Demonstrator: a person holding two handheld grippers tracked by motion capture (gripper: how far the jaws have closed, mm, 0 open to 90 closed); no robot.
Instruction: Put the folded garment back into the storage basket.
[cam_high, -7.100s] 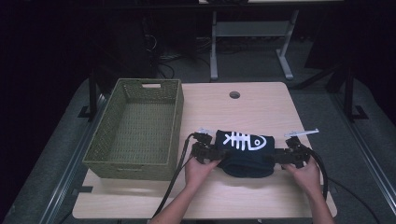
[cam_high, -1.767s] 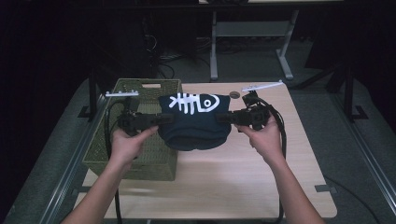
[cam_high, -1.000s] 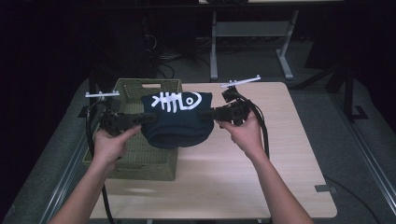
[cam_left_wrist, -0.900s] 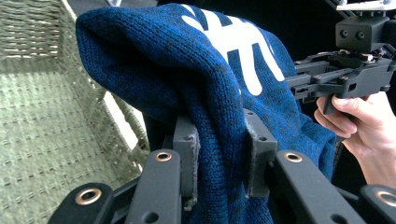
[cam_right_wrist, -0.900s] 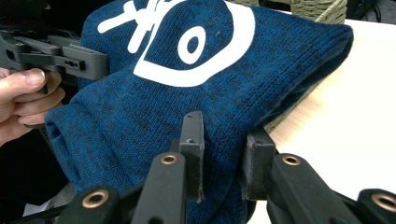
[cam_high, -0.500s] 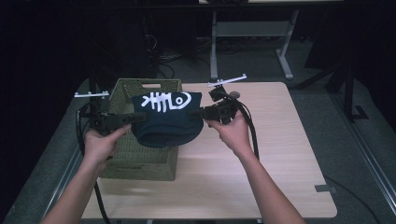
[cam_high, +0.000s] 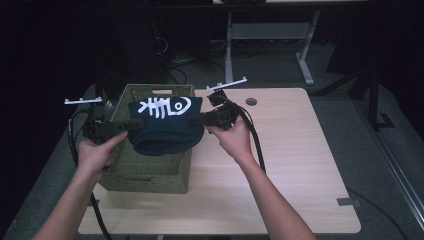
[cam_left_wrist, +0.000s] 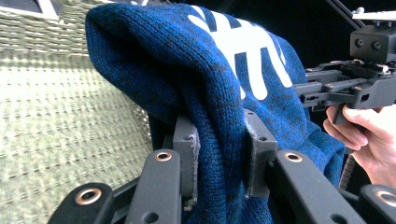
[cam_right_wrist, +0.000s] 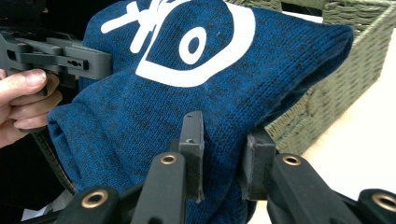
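Observation:
A folded dark blue knit garment (cam_high: 165, 127) with a white fish-skeleton print hangs in the air over the green wicker basket (cam_high: 150, 170). My left gripper (cam_high: 129, 124) is shut on the garment's left edge, and the knit (cam_left_wrist: 219, 140) is pinched between its two pads. On the opposite edge my right gripper (cam_high: 196, 120) is shut too, its pads clamping a fold of the same cloth (cam_right_wrist: 219, 154). The garment sags between the two grippers above the basket's right half.
The basket stands at the left end of a light wooden table (cam_high: 300, 165), with its right wall (cam_right_wrist: 336, 88) close beside my right gripper. A round cable hole (cam_high: 251, 101) sits at the table's far edge. Cables trail from both grippers.
Both grippers have carried the garment leftward, from above the basket's right rim to over the basket. The grips on both edges are unchanged.

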